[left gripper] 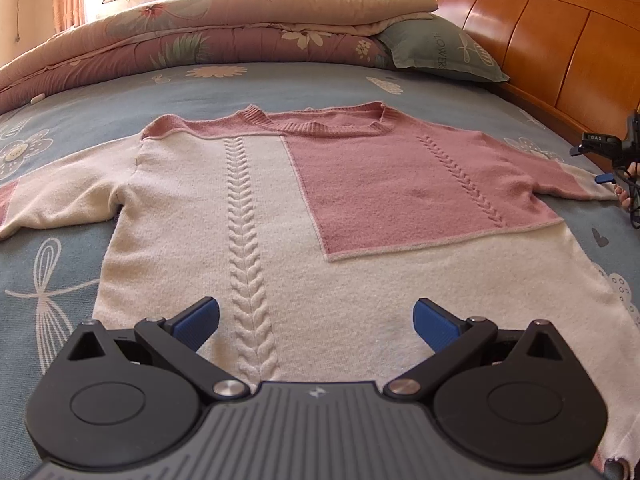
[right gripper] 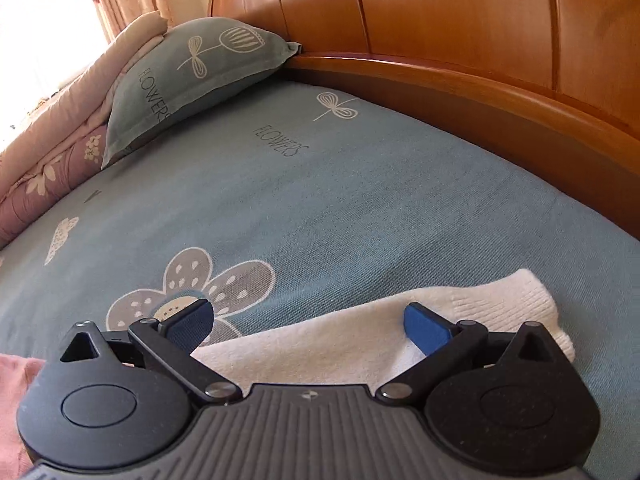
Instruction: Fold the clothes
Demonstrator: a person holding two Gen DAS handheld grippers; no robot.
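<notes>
Left wrist view: cream and pink cable-knit sweater (left gripper: 280, 208) lies flat, front up, across the blue-grey flower-print bedsheet (left gripper: 72, 256), filling the middle of the frame. Neck toward the top, hem toward the bottom edge. Pink panel sits right of centre; one sleeve runs to the left edge, the other to the right edge.

Left gripper (left gripper: 316, 320) at lower centre, jaws wide apart, nothing between them. Blue pads (left gripper: 200, 320) hang over the cream lower body of the sweater, straddling the raised cable braid. Whether the pads touch the knit is hard to tell from this angle.

At the far right edge of the same view, the right gripper (left gripper: 604, 160) shows small and dark at the end of the pink sleeve, with part of a hand (left gripper: 626, 196) just below it.

Right wrist view: right gripper (right gripper: 306, 320) at lower centre, jaws spread, holding nothing. The cream ribbed sleeve cuff (right gripper: 500, 304) lies on the sheet at lower right; the right-side pad sits over it, the left-side pad over the printed flower beside it. A corner of pink knit shows at the lower left edge.

Background: teal "FLOWERS" pillow (right gripper: 192, 76) at upper left, folded floral quilt (left gripper: 180, 48) along the top, orange wooden headboard (right gripper: 460, 20) at upper right.
</notes>
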